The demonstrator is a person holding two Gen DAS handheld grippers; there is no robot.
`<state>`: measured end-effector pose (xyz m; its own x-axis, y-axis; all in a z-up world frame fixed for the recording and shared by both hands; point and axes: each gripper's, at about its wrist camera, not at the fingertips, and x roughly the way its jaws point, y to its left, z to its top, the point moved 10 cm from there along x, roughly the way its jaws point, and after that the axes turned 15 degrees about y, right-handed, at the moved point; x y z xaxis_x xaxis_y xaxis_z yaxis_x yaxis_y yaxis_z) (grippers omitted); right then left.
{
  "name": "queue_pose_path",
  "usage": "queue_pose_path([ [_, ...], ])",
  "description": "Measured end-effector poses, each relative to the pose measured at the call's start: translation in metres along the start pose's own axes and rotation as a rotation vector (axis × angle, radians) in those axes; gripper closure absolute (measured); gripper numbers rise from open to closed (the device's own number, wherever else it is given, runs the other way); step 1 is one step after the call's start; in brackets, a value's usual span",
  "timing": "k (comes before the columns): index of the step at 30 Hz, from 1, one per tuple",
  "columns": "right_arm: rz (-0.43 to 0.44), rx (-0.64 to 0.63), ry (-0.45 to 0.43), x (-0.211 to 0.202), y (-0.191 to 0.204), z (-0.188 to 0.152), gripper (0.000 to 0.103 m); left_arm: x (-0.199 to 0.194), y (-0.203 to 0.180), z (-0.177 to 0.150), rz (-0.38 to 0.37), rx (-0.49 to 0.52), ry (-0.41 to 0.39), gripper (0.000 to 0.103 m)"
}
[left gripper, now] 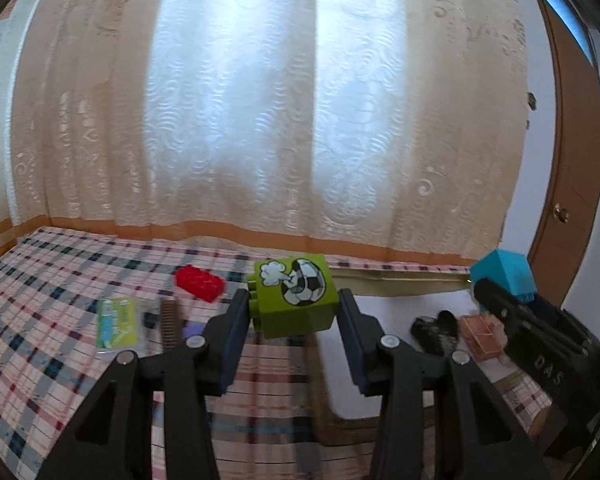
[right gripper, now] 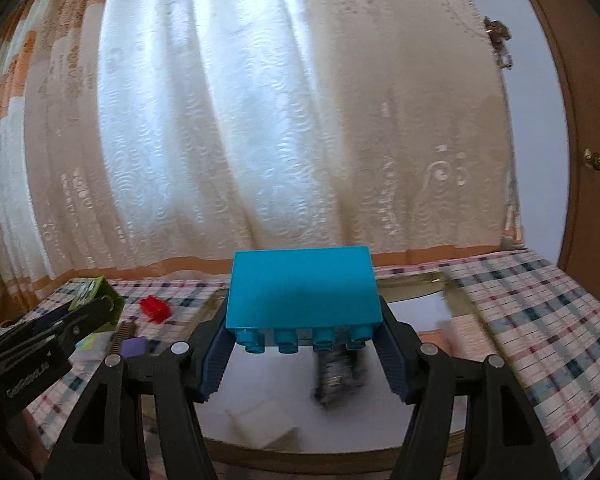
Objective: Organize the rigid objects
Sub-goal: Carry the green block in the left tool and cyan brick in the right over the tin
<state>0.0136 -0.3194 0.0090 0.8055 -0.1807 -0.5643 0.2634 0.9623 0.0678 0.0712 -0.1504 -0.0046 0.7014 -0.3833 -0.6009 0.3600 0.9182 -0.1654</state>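
Observation:
My left gripper (left gripper: 294, 304) is shut on a green brick (left gripper: 296, 300) with a football picture, held above the checked tablecloth (left gripper: 60, 280) near the white tray's (left gripper: 388, 312) left edge. My right gripper (right gripper: 302, 320) is shut on a large blue brick (right gripper: 302, 292), studs facing me, held above the tray (right gripper: 412, 308). The blue brick (left gripper: 504, 272) also shows at the right of the left wrist view, and the green brick (right gripper: 96, 292) at the left of the right wrist view. A red brick (left gripper: 200, 283) lies on the cloth, also seen from the right wrist (right gripper: 155, 308).
On the cloth lie a green packet (left gripper: 118, 322), a brown comb (left gripper: 169, 322) and a small purple piece (right gripper: 134, 346). In the tray are a dark furry object (left gripper: 436, 330) and an orange block (left gripper: 482, 336). Curtains hang behind the table; a door (left gripper: 568, 200) stands at the right.

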Motion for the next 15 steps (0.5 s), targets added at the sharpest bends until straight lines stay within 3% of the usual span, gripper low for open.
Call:
queue_pose_path([
  [9, -0.089, 0.08, 0.012, 0.003, -0.064, 0.006, 0.036, 0.024, -0.042, -0.003, -0.03, 0.044, 0.044, 0.06],
  [15, -0.163, 0.06, 0.06, 0.012, -0.072, 0.002, 0.036, 0.047, -0.064, -0.004, -0.023, 0.079, 0.088, 0.06],
])
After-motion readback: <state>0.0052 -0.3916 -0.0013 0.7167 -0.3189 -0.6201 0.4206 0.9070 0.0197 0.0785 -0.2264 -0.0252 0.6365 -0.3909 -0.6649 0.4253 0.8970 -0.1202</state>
